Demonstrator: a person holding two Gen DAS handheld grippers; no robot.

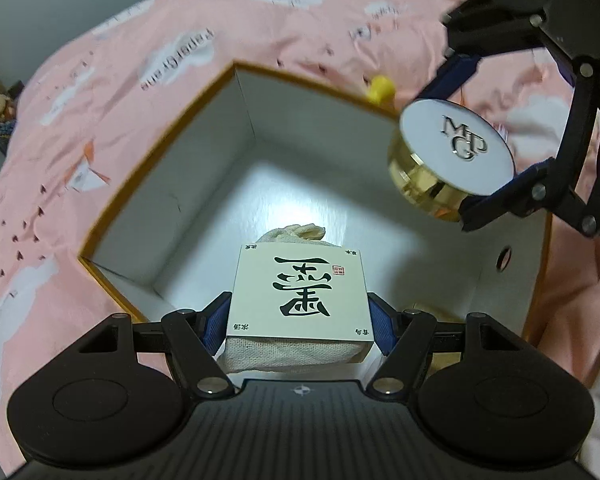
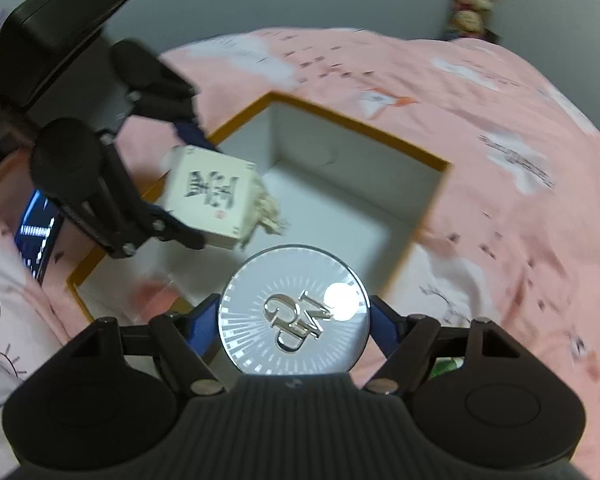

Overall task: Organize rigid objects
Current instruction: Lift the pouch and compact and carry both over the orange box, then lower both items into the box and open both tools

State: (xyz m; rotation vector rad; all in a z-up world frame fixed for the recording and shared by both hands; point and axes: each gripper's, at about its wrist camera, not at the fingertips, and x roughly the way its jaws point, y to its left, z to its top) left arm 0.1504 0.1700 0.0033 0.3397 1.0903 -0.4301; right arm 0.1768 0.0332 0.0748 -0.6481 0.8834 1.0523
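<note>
pink bedding (image 1: 100, 128) printed with white clouds covers everything around the work, rumpled and soft, and an open carton (image 1: 172, 168) with white inner walls and an orange rim sits sunk into it.

nearest in the left wrist view, the left gripper (image 1: 298, 314) pinches a small cream box (image 1: 300, 292) by its 2 side faces, blue pads pressed flat against it. the box hangs above the carton's inside, near its closest wall. its top carries 1 large black brush character, a small red seal stamp beside it and tiny characters in the 4 corners, too small to read. a cloth pouch (image 1: 296, 234) pokes out of both ends of the box.

below it the carton floor (image 1: 228, 208) is bare and white, with free room to the far corner and toward the left wall. a round hole (image 1: 503, 259) pierces the right wall.

farther right and higher, the right gripper (image 1: 466, 134) clamps a round gold tin (image 1: 456, 156) across its rim, over the carton's right edge, well apart from the box. the white lid bears raised silver letters, "mpg" as far as they can be made out. from the right wrist view the lid (image 2: 294, 314) shows fine rays around the letters and a bright glare spot.

beyond the far rim a small yellow thing (image 1: 381, 89) lies on the bedding, too blurred to name. cloud print there reads "fabergiane", roughly.
</note>
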